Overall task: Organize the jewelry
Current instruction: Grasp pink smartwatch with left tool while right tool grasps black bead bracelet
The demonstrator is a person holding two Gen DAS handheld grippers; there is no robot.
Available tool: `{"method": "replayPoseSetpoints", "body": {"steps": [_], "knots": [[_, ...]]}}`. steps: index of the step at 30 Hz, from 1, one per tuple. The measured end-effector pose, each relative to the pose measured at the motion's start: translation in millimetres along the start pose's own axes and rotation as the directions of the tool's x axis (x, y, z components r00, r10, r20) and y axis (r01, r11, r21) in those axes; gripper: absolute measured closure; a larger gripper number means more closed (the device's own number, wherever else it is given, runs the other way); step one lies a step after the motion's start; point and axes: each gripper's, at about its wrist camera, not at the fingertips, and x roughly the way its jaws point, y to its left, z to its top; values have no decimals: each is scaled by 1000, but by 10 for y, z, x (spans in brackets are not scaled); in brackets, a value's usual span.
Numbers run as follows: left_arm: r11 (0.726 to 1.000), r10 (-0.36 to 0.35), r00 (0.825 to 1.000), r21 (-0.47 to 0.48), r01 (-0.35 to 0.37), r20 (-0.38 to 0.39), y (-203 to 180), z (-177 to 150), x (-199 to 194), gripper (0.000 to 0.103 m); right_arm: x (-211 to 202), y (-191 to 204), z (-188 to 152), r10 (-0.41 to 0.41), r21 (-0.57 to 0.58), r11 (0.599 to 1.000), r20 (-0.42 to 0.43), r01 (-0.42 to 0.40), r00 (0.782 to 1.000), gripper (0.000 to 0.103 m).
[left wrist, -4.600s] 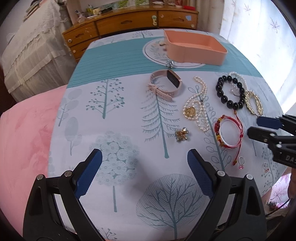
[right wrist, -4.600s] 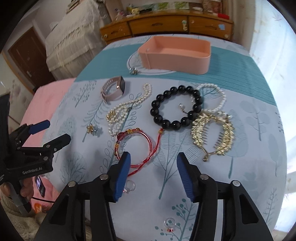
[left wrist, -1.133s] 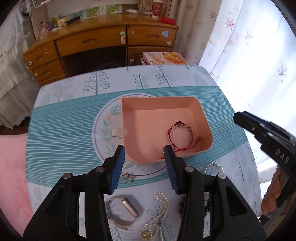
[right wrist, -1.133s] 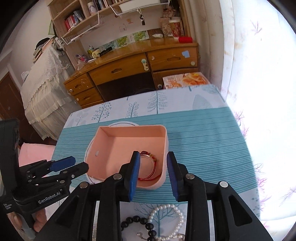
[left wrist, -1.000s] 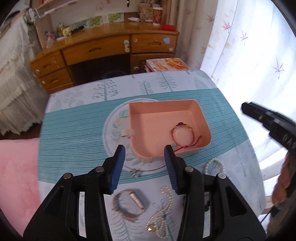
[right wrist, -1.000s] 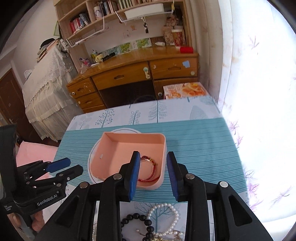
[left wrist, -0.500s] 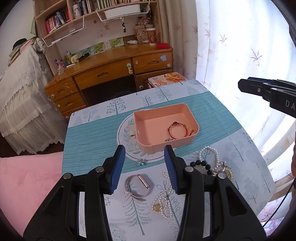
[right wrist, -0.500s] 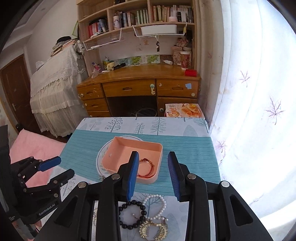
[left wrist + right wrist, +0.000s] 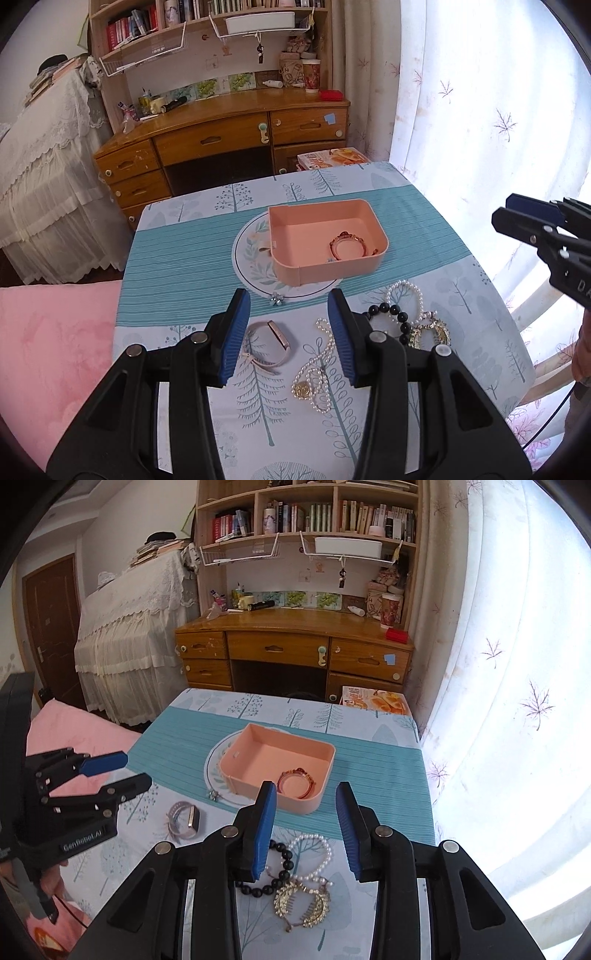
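Task status: early stage, judged from the layout. The pink tray [image 9: 295, 271] sits at the table centre on a round printed motif and holds one item only, the red string bracelet [image 9: 349, 246], at the tray's 4 o'clock corner.

Remaining items, all on the tablecloth [image 9: 177, 258] at 6 o'clock of the tray:
- black bead bracelet [image 9: 282, 864], touching the white pearl bracelet [image 9: 317, 853];
- gold hair comb [image 9: 303, 904], just beside both;
- long pearl necklace [image 9: 314, 373];
- pink watch [image 9: 269, 343], at 7 o'clock;
- small flower brooch [image 9: 276, 299], just beside the tray's near wall.

Left gripper [image 9: 288, 332]: jaws apart, nothing between them. Right gripper [image 9: 306, 827]: jaws apart, nothing between them. Both hang above the table.

Obstructions: none over the tray. The bead bracelet, pearl bracelet and comb overlap, so lifting one is likely to drag another.
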Motion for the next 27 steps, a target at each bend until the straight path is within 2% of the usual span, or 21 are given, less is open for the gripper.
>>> {"method": "replayPoseSetpoints", "body": {"steps": [5,8,11,16,27], "knots": [[1000,17,999,15,-16,-30,-25,-84,26,62,29,67,-236,10,-26,1000,-23,-10,1000,69],[999,-42,998,-8,42,-57,-7,-146,75,62,120,68,-332,16,-28,999,-42,-17,999,69],[998,-54,996,-20,53,-68,4,-193,141,62,214,36,-452,26,-18,999,-71,-27,997,69],[999,-47,994,-21,46,-97,14,-285,300,60,528,-100,-539,31,15,999,-125,-30,992,69],[996,-89,972,-45,81,-216,119,-574,839,60,1298,-181,-764,100,85,993,-255,-81,962,69]]}}
